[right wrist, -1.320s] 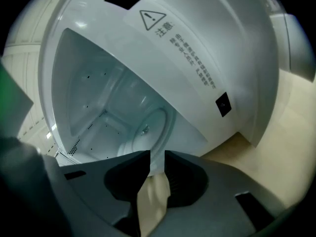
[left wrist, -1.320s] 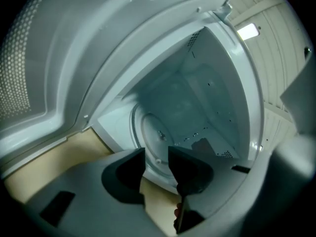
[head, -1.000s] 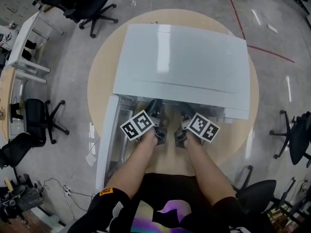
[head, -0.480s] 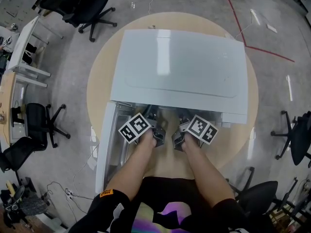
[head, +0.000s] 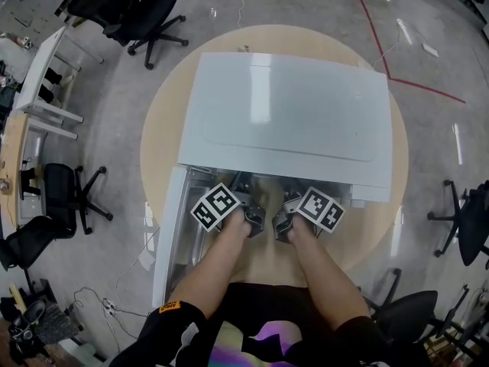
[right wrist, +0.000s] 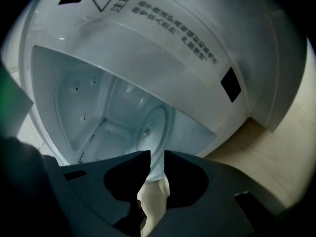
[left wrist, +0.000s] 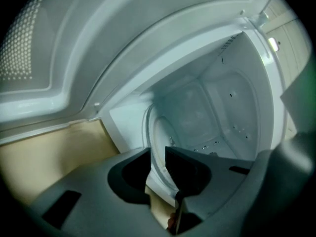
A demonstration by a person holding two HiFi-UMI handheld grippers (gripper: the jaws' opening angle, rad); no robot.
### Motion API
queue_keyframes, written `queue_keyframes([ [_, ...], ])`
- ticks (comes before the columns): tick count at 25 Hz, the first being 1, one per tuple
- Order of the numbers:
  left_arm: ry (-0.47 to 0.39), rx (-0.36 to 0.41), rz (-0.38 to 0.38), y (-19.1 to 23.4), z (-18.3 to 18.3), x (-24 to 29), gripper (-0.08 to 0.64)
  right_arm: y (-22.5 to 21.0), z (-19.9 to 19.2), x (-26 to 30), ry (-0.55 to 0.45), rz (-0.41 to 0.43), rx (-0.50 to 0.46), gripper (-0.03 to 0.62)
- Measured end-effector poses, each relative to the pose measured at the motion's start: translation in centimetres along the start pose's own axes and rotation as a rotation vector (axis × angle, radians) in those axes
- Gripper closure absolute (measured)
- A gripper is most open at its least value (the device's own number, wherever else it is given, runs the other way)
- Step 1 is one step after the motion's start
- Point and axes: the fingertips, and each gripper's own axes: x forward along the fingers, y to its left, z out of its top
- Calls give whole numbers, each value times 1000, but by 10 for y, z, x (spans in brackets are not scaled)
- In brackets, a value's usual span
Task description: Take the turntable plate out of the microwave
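1. Turntable plate [left wrist: 160,135] lies inside the microwave [head: 290,113] cavity, straight ahead of both claws. Its near rim reaches the front opening, where both claws meet it.
2. Left claw [left wrist: 158,150]: its jaws have just been closing and now stand narrow. The plate's pale rim fills the gap between them, so it is gripped on the rim. The rest of the plate runs forward from the claw into the cavity.
3. Right claw [right wrist: 157,152]: narrow gap, with the plate's edge sitting in it and filling its upper part. I read this as clamped on the rim. Beyond the claw tips the plate's centre hub shows, with the perforated cavity wall further back.
4. Head view: the two claws sit side by side, near each other, at the cavity mouth. The tips are tucked under the microwave's top panel.
5. The microwave door [head: 170,228] hangs open, just to the left of the left claw.
6. Beige counter [head: 164,128] shows below both claws and around the microwave.
7. A warning label [right wrist: 163,19] sits on the frame above the right claw.
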Motion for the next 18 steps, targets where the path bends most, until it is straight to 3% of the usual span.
queue_keyframes([
  [12,-24,-45,-5,-5,5,-3,439,5,-3,6,5,32,61,517],
  [18,-19,-47,-20,-6,3,-1,439,5,1,6,-7,60,157,517],
])
